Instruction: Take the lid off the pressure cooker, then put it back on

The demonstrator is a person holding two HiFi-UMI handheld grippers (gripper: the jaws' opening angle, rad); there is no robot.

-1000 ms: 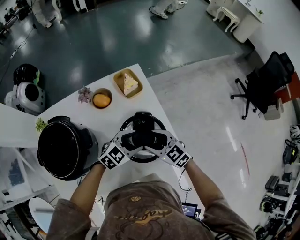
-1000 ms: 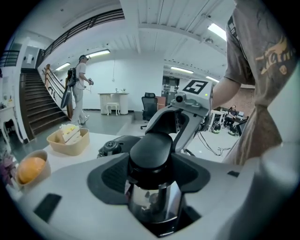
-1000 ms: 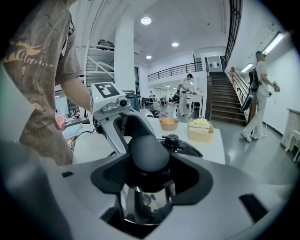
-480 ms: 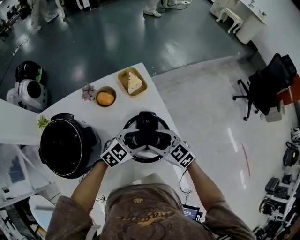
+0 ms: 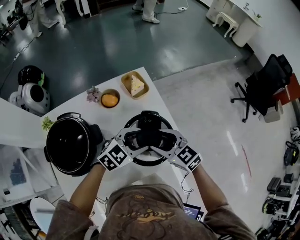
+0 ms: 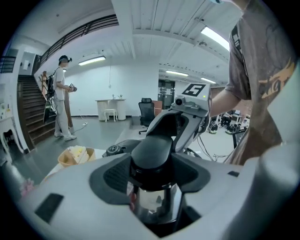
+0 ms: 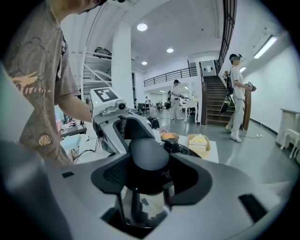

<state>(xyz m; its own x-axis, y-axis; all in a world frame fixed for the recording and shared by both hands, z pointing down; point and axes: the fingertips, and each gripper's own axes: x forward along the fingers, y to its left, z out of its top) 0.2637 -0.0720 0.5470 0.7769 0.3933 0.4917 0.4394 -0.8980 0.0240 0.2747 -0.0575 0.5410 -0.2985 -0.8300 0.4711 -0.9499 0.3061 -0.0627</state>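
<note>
Directly below the head camera, a brown printed shirt point(image 5: 140, 211) and two bare forearms reaching forward over the near end of the white table point(image 5: 112, 121)

Next out, the left gripper point(image 5: 136, 139) and the right gripper point(image 5: 164, 140), angled in toward each other, marker cubes on the outer sides. Between them the lid point(image 5: 149, 161), off the cooker and over the table, just to the right of the cooker body point(image 5: 70, 143); from above, no telling whether clear of the tabletop

Up close in the left gripper view, left gripper point(image 6: 152, 176) pinched on the lid's black handle point(image 6: 152, 150), pads against both flanks, shiny steel just underneath. Same grip from the opposite side in the right gripper view: right gripper point(image 7: 147, 176) clamped round the handle point(image 7: 149, 154)

Left of the lid, the cooker body standing open, dark inside, with a green sprig point(image 5: 47, 124) at its far edge

Farther along the table, a small flower point(image 5: 93, 94), a bowl point(image 5: 110, 100) with something orange in it, then a tray point(image 5: 136, 86) with a pale yellow wedge

Beyond that, dark glossy floor, an office chair point(image 5: 265, 89) off to the right, and a person's legs point(image 5: 147, 11) at the far edge
</note>
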